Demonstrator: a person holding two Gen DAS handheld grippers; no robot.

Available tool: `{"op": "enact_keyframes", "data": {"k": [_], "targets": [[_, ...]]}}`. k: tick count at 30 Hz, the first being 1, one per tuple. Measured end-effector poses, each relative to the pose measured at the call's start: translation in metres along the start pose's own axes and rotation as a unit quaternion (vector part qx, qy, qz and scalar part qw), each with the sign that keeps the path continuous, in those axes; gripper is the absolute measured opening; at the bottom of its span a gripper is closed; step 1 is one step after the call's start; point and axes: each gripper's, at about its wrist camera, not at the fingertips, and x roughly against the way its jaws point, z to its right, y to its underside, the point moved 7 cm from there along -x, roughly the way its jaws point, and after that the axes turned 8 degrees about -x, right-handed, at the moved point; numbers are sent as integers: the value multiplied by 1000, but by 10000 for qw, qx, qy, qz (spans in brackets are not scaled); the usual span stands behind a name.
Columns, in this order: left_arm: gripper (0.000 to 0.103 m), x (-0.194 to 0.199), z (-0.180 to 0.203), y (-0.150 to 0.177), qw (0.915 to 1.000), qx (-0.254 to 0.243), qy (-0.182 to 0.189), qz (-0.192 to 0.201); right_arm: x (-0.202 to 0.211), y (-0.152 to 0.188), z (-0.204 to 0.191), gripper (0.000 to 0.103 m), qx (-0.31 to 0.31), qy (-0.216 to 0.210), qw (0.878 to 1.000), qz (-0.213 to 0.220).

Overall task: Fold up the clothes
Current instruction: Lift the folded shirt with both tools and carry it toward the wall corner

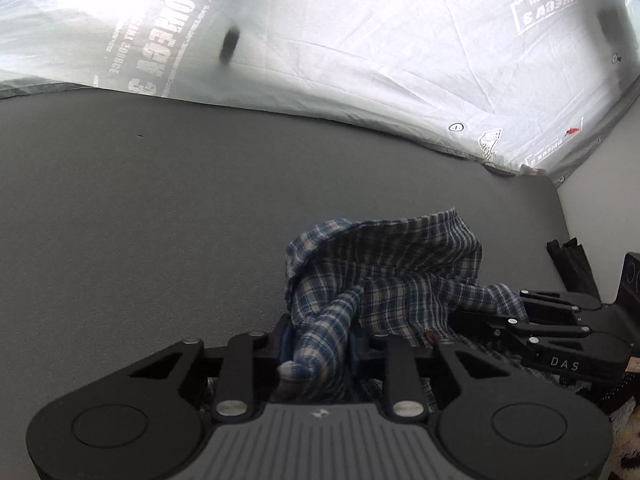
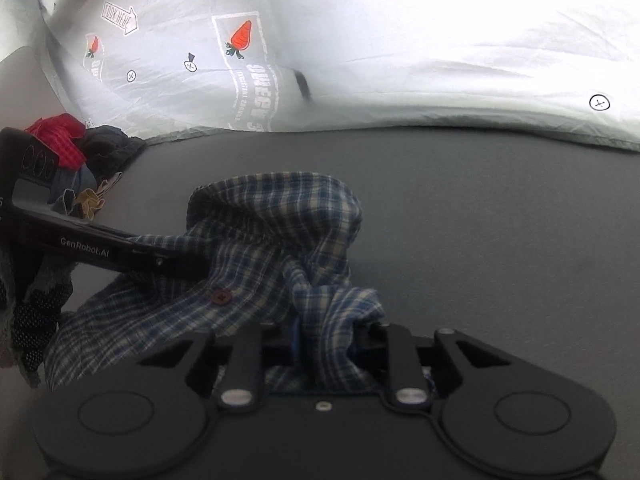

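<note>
Both my grippers, left (image 1: 316, 354) and right (image 2: 326, 342), pinch the bunched shirt (image 1: 394, 276). It hangs between them, over the worktop (image 1: 140, 220)

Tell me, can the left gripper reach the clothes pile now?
Probably not: the left gripper is shut on the plaid shirt, and the clothes pile lies apart by the sheet.

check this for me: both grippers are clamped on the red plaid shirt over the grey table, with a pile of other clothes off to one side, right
Not quite: the plaid shirt is blue and cream, not red, as both wrist views show. The rest holds: the left gripper and right gripper each pinch it over the grey table, with the clothes pile to the side.
</note>
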Motion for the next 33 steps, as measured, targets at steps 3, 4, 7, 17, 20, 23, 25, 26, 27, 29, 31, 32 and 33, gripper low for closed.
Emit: {"op": "enact_keyframes", "data": {"k": [3, 4, 7, 17, 20, 23, 25, 26, 27, 29, 31, 32, 33], "targets": [[19, 27, 15, -3, 9994, 2, 88, 321, 27, -4, -13, 14, 3, 82, 9993, 368], [18, 36, 22, -3, 9991, -50, 85, 415, 37, -5, -19, 14, 4, 123, 9987, 491], [16, 65, 43, -1, 9972, -210, 85, 707, 70, -6, -37, 13, -79, 274, 9959, 862], [15, 141, 108, -3, 9851, -605, 699, 1453, 191, -9, -89, 12, -201, 803, 9742, 2099], [14, 152, 134, -7, 9784, -789, 1080, 1576, 225, -9, -94, 12, -230, 1148, 9640, 2388], [14, 158, 164, -10, 9697, -1026, 1513, 1621, 262, -2, -91, 12, -377, 1524, 9517, 2638], [14, 158, 186, -11, 9637, -1188, 1785, 1591, 286, 8, -88, 12, -465, 1784, 9438, 2744], [14, 157, 200, -10, 9603, -1270, 1938, 1554, 296, 12, -86, 12, -507, 1901, 9404, 2775], [14, 156, 212, -9, 9570, -1351, 2065, 1527, 306, 17, -83, 12, -537, 2011, 9371, 2801], [14, 152, 240, -6, 9512, -1528, 2241, 1474, 329, 29, -74, 12, -554, 2185, 9322, 2831], [14, 143, 267, 0, 9498, -1648, 2254, 1409, 349, 40, -59, 12, -570, 2221, 9319, 2810], [14, 138, 282, 5, 9502, -1697, 2218, 1384, 359, 46, -49, 12, -591, 2179, 9333, 2791], [14, 132, 297, 10, 9507, -1739, 2166, 1377, 369, 51, -39, 12, -611, 2137, 9347, 2773]]}}
